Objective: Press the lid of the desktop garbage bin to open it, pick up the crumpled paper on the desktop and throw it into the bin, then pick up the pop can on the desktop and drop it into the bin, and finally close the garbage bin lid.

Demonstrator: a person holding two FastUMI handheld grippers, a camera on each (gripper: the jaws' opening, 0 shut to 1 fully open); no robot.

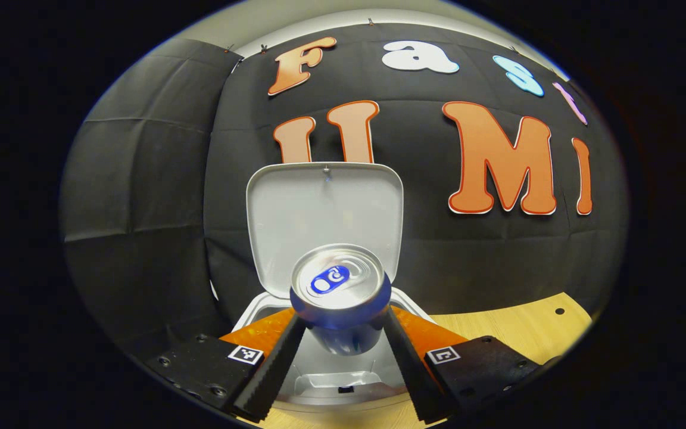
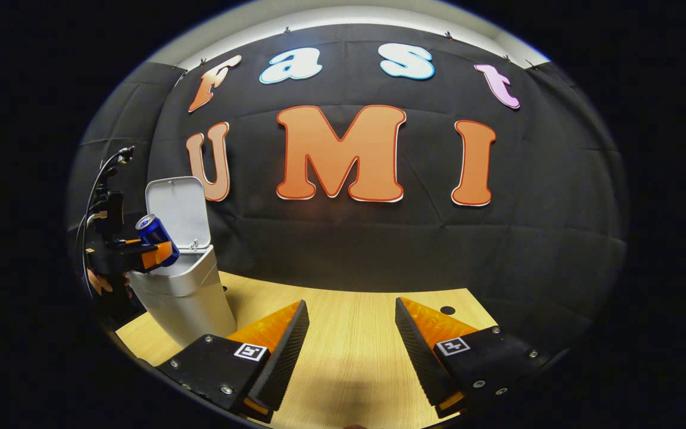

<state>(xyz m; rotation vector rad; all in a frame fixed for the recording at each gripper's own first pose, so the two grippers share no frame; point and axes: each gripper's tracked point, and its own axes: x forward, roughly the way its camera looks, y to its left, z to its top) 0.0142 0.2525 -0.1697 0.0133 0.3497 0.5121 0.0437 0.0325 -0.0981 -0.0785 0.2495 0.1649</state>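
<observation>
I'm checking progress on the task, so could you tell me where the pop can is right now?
The pop can is clamped in the left gripper, held above the open garbage bin, just in front of its raised lid.

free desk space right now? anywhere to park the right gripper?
Free: bare desk from the garbage bin across to the cable hole, beneath the open right gripper. Crowded: the bin's mouth, where the left gripper holds the pop can before the raised lid.

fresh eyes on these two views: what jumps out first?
The pop can, pinched between the left gripper fingers and held above the open white bin, whose lid stands upright behind it. In the right gripper view, the right gripper hangs open over the bare wooden table.
</observation>
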